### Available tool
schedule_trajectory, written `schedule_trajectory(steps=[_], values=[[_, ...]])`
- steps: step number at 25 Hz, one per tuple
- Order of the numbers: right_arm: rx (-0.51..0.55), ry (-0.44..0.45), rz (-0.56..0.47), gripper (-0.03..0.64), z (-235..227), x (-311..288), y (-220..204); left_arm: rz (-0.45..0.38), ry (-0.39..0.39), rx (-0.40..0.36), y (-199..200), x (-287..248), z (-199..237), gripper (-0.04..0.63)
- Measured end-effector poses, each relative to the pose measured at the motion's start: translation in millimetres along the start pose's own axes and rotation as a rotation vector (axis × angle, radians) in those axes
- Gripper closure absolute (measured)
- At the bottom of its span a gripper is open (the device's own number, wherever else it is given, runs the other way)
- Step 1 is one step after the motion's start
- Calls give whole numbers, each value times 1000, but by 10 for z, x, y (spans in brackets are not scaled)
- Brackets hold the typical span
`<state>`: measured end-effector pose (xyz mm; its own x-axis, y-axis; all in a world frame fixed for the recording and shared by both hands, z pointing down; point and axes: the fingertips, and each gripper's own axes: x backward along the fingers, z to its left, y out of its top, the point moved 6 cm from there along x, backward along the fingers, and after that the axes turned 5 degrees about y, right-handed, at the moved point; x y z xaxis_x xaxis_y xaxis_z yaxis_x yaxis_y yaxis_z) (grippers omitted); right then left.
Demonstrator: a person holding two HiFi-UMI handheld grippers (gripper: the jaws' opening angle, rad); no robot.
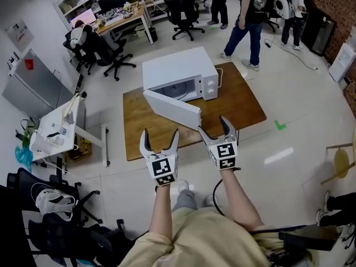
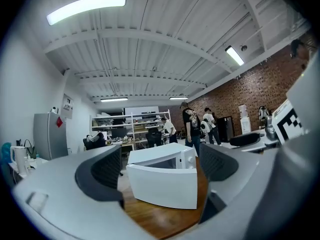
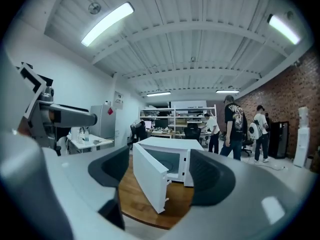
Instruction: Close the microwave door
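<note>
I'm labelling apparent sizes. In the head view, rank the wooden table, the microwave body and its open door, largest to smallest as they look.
1. wooden table
2. microwave body
3. open door, smaller though it is nearer the camera

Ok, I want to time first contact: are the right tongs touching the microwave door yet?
Apart. The right gripper view shows bare wooden table between the right tongs and the open microwave door, which stands well ahead of them.
</note>
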<state>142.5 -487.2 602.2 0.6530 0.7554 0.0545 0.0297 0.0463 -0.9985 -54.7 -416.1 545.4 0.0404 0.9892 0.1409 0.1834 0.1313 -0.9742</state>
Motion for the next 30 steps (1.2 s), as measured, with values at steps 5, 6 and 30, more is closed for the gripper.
schedule_trajectory(steps=[5, 6, 30], values=[[68, 85, 133, 307, 78, -650, -297, 3, 4, 24, -198, -484, 321, 112], [81, 96, 165, 313, 91, -819, -347, 5, 0, 28, -226, -612, 415, 112], [400, 165, 718, 505, -133, -3381, -1078, -3, -164, 153, -938, -3176, 1796, 117]])
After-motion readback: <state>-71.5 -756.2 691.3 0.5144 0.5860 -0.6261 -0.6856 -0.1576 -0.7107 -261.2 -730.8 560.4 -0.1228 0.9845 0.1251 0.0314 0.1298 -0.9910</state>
